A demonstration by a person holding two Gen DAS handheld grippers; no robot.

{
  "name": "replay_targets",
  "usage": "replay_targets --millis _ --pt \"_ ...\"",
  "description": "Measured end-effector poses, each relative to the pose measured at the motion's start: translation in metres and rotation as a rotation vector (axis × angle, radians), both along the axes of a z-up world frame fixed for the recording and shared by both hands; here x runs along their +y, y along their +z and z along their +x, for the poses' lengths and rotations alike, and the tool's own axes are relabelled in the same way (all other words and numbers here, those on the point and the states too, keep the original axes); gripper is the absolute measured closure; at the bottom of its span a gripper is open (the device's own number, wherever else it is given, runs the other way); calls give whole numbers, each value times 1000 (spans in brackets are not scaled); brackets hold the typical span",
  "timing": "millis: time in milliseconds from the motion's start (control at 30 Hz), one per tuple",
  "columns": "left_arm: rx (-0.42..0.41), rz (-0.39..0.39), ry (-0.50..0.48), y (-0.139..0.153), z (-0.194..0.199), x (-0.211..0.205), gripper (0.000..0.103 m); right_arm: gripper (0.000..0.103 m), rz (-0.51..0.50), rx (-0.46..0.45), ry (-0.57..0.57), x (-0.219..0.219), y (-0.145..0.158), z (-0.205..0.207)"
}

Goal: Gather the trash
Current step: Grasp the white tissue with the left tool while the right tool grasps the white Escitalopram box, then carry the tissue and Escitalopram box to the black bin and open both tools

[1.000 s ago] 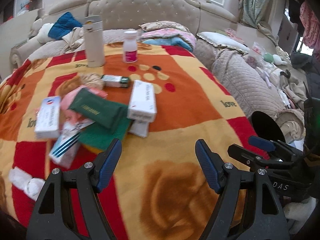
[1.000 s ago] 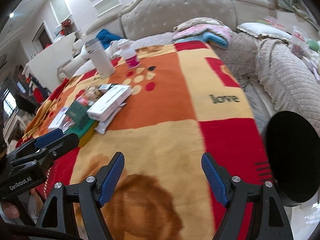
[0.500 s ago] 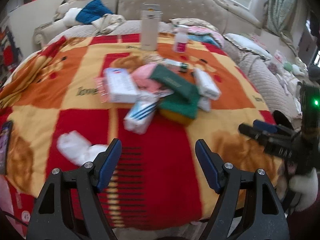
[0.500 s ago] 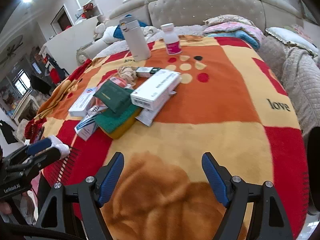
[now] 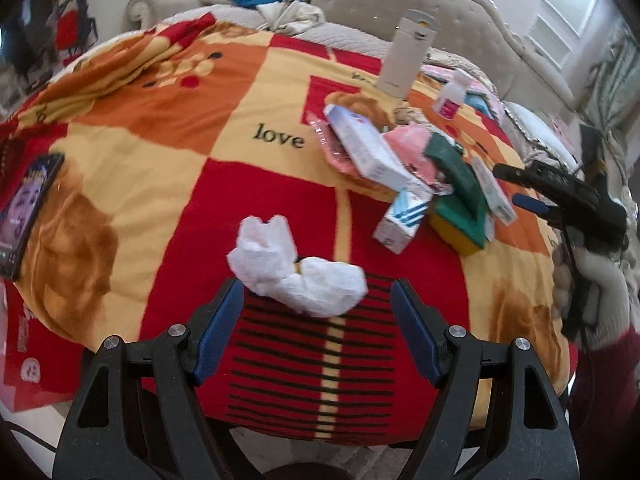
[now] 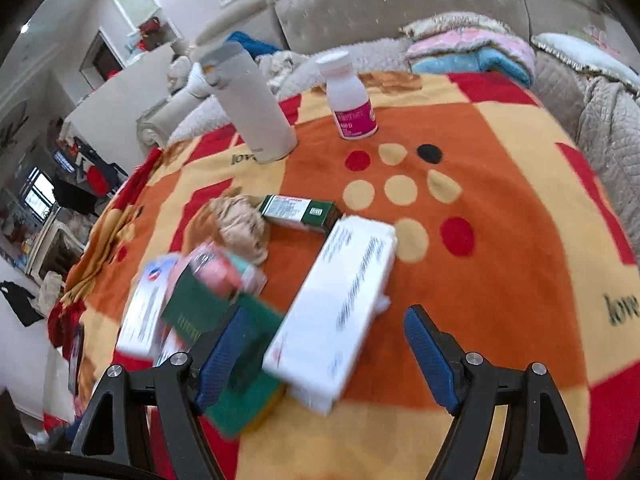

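Note:
A crumpled white tissue [image 5: 298, 268] lies on the red square of the blanket. My left gripper [image 5: 318, 320] stands open just short of it, and neither pad touches it. A second, beige crumpled tissue [image 6: 240, 232] lies by a small green and white box [image 6: 300, 212]. My right gripper [image 6: 324, 352] hangs open over the pile. A long white box [image 6: 340, 312] shows between its fingers, unpressed. Its left finger is above a green and yellow sponge [image 6: 244, 396]. The left wrist view shows the right gripper [image 5: 560, 196] at the right.
A white flask [image 6: 250, 104] and a pink-labelled bottle [image 6: 350, 96] stand at the far side. More boxes and a pink packet [image 5: 408, 148] are heaped in the middle. A phone [image 5: 28, 204] lies at the blanket's left edge. Sofas ring the table.
My left gripper swung left across the blanket and rolled, so the white tissue now sits just ahead of its fingers. My right gripper moved forward over the pile, onto the white box.

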State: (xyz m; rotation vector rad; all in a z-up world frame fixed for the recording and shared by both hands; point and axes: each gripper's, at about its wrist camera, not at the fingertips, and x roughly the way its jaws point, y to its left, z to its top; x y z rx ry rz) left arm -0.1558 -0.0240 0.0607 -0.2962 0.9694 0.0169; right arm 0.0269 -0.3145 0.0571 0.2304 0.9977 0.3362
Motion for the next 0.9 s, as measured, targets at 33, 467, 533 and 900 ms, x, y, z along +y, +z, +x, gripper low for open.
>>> replay_targets --millis 33,467,533,900 --pt "6 -5 9 -2 1 3 28 25 1 25 5 4 -5 11" --pt "19 -93 31 -27 31 12 30 53 -32 -14 100 -23 2 -56" --pt "37 -118 23 -35 38 11 39 53 -63 -15 112 -26 -1 -74" --pt "-10 -88 -51 -19 37 1 91 53 -116 -31 95 -27 -26 -106"
